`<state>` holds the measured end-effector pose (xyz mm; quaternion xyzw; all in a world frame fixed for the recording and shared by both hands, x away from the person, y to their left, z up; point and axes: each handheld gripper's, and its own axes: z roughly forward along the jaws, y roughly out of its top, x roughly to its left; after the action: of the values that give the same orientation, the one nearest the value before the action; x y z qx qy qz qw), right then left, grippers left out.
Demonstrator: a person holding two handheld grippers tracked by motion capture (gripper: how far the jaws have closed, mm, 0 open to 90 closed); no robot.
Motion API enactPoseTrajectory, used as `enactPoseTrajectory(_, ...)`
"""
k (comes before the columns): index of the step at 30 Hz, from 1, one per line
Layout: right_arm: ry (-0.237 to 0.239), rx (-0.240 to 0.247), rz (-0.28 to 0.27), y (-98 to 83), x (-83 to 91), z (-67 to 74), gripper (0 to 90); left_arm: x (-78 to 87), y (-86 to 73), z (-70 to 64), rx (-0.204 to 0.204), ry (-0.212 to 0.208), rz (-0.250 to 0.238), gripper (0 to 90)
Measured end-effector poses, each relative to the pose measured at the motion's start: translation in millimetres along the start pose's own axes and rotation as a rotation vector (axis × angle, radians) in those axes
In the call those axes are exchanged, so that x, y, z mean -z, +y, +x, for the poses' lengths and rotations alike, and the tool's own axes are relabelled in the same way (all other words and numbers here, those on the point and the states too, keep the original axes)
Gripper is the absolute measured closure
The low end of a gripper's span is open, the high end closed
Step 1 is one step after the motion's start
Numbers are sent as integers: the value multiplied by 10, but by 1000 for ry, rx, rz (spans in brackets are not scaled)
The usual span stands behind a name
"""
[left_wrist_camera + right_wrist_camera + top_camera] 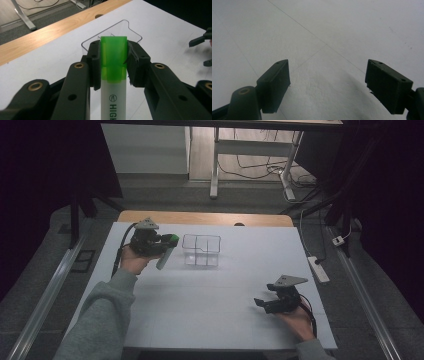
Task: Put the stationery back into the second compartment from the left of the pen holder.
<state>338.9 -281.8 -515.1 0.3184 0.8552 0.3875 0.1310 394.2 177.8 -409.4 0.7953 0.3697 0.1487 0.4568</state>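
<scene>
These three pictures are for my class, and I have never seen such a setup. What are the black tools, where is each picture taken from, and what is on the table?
A person holds a two-jaw black gripper in each hand at a white-covered table. One picture looks down from above; the other two come from cameras riding on each gripper. The left gripper is clamped on the green cap of a white-bodied highlighter pen. Just beyond it stands a clear plastic box with compartments. The right gripper rests near the table's right side, jaws wide apart, holding nothing.
</scene>
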Motion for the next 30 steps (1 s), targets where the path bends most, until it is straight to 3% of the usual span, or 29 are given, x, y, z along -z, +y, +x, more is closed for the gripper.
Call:
enactPoseTrajectory(14, -3, 0, -4, 1, 14, -3, 199, -145, 300, -39, -16, -10, -46, 666)
enactPoseTrajectory(30, -1, 3, -2, 3, 12, -5, 199, -369, 526, -167, -51, -12, -43, 666)
